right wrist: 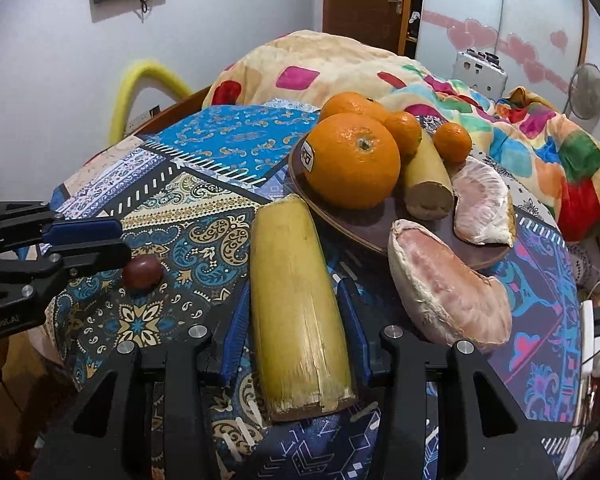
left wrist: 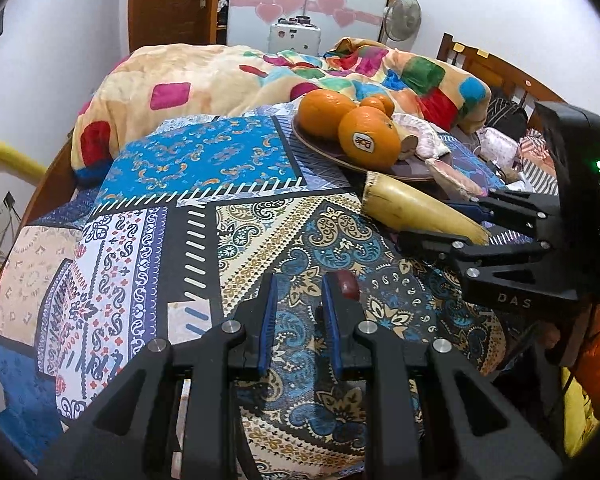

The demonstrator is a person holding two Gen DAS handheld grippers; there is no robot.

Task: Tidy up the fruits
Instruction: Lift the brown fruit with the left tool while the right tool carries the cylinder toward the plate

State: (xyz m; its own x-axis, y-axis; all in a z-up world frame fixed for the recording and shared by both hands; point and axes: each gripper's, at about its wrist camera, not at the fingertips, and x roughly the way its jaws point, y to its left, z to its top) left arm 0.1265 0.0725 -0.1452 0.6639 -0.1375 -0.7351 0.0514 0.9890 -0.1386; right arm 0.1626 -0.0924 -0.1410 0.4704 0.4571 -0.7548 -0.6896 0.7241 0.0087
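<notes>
My right gripper (right wrist: 294, 284) is shut on a cut yellow banana piece (right wrist: 296, 304), one blue pad against each side of it. The piece points at a brown plate (right wrist: 340, 224) that holds a large stickered orange (right wrist: 352, 160), more oranges, a second banana piece (right wrist: 426, 176) and a pomelo segment (right wrist: 480, 204). Another pomelo segment (right wrist: 448, 292) lies at the plate's near edge. My left gripper (left wrist: 299, 280) hangs over the patterned cloth, jaws nearly together and empty. A small dark-red fruit (left wrist: 350, 284) lies just past its right fingertip. The left wrist view shows the right gripper (left wrist: 428, 220) with the banana (left wrist: 412, 204).
A patterned bedsheet (left wrist: 180, 240) covers the bed. A bunched, colourful blanket (left wrist: 204, 76) lies behind the plate. A yellow hoop (right wrist: 140, 88) stands at the far left edge. A white power strip (right wrist: 596, 332) and cables sit at the right edge.
</notes>
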